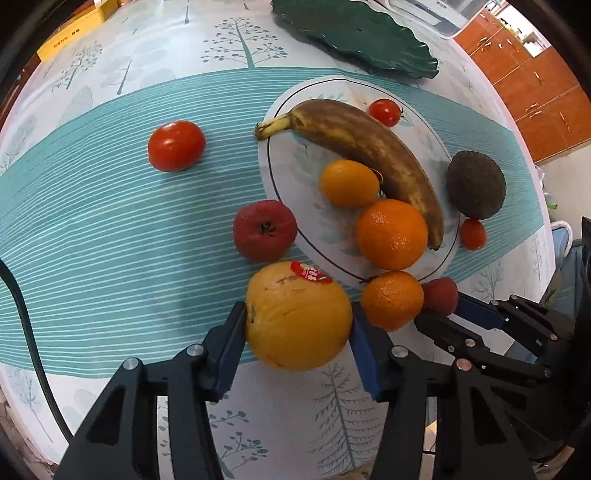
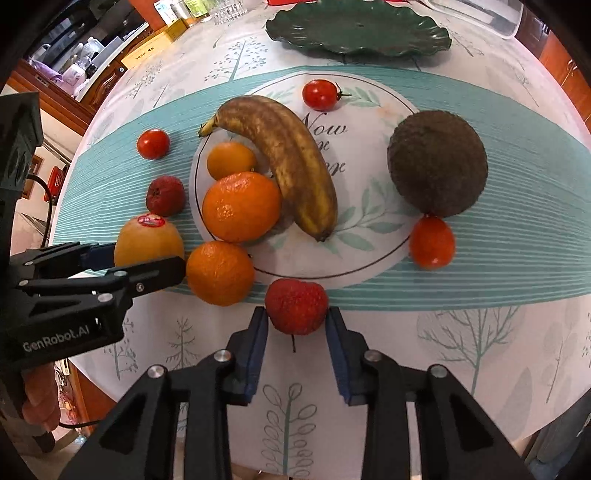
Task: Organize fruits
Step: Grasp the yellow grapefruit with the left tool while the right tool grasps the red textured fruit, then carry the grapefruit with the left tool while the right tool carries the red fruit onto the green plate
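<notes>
My left gripper (image 1: 298,319) points down at the table, shut on a large yellow orange (image 1: 291,306) with a red sticker, one blue pad against each side. My right gripper (image 2: 297,318) is shut on a red strawberry (image 2: 296,304) that rests on the tablecloth just below the white plate (image 2: 369,240). On that plate lie a browned banana (image 2: 288,158), two oranges and a cherry tomato (image 2: 320,95). Another orange (image 2: 219,273) sits between the two held fruits. From the right wrist, the left gripper (image 2: 147,258) shows at the left edge.
An empty green leaf-shaped plate (image 2: 358,29) stands at the far side of the table. A dark avocado (image 2: 437,162) and a small red tomato (image 2: 431,242) lie right of the white plate. A wrinkled red fruit (image 1: 265,230) and a tomato (image 1: 176,146) lie to its left.
</notes>
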### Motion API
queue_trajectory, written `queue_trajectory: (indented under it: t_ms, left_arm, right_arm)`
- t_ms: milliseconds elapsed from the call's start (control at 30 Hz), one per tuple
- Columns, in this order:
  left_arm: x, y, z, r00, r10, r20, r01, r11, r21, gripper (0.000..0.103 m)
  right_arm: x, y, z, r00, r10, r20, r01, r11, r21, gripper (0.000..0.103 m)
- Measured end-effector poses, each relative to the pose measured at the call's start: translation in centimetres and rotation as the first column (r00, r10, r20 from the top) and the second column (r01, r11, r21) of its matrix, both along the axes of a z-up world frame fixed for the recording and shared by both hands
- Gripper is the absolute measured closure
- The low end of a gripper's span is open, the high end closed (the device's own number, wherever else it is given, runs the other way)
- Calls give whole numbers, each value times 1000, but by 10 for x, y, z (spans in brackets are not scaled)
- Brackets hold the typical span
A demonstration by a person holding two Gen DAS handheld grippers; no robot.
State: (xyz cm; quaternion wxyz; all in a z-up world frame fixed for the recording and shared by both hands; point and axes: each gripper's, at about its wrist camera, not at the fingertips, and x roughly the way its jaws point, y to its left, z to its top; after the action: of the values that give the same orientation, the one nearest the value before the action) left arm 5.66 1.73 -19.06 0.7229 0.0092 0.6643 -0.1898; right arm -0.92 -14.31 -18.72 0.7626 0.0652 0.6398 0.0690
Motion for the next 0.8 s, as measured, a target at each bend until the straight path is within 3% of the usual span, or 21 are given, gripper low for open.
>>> queue_trajectory:
  t_ms: [333,533,800]
  left_arm:
    - [-1,2,0,999,-21,34,20,999,33,52]
    - [3,12,5,999,13,37,-14,999,34,53]
    - [10,36,63,983,39,178,-36,999,-23,53]
  right_arm:
    - [4,4,-1,1000,15,21,-15,1000,-16,71]
    - [1,4,3,999,29,32,-29,1000,4,73]
    - [-3,-7,42,996,27,90,-27,1000,-2,73]
